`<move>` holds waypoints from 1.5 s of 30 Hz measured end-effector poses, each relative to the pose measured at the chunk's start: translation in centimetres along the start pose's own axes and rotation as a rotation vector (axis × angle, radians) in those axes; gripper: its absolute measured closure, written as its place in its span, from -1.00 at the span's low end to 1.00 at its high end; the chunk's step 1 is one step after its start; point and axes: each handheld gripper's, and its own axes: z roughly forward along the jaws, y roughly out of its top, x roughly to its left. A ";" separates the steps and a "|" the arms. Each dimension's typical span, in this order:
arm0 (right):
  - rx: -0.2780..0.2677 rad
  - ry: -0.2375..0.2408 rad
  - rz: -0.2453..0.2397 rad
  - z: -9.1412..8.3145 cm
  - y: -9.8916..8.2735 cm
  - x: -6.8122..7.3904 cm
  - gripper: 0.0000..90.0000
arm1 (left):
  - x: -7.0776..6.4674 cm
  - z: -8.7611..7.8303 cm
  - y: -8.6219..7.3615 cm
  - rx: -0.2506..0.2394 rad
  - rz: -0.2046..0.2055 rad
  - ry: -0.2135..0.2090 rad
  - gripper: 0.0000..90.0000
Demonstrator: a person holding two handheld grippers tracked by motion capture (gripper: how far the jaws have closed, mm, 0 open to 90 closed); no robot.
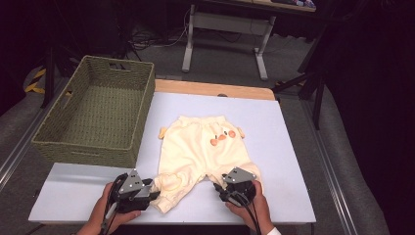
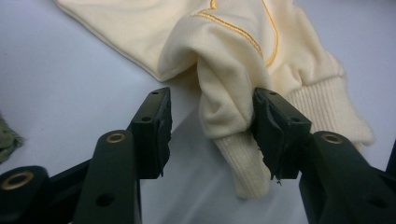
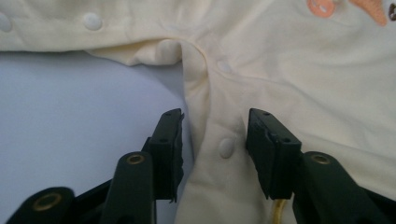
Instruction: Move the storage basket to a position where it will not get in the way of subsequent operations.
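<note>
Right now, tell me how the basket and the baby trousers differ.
The basket is green, woven and stiff, standing upright with walls; the baby trousers are pale yellow, soft and lie flat. The basket sits at the table's left edge, apart from both grippers; the trousers lie mid-table with each leg between a gripper's jaws. Both rest on the white table.

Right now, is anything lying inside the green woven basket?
No, the green woven basket stands empty in the high view, while the pale yellow baby trousers lie on the white tabletop beside it.

Bare table (image 1: 284, 147) right of the pants (image 1: 195, 147) lies open; the basket (image 1: 98, 115) walls off the left
</note>
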 end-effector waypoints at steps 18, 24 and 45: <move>-0.026 0.034 0.007 -1.1 1.1 0.0 0.76 | -1.7 -1.4 0.9 -0.049 0.089 -0.164 0.70; -0.046 -0.014 0.001 -1.3 1.3 0.3 0.51 | -2.0 -1.8 1.1 -0.053 0.123 -0.006 0.17; 0.011 -0.035 -0.028 1.1 2.4 0.7 0.46 | -5.6 2.4 4.1 0.029 0.291 -0.149 -0.09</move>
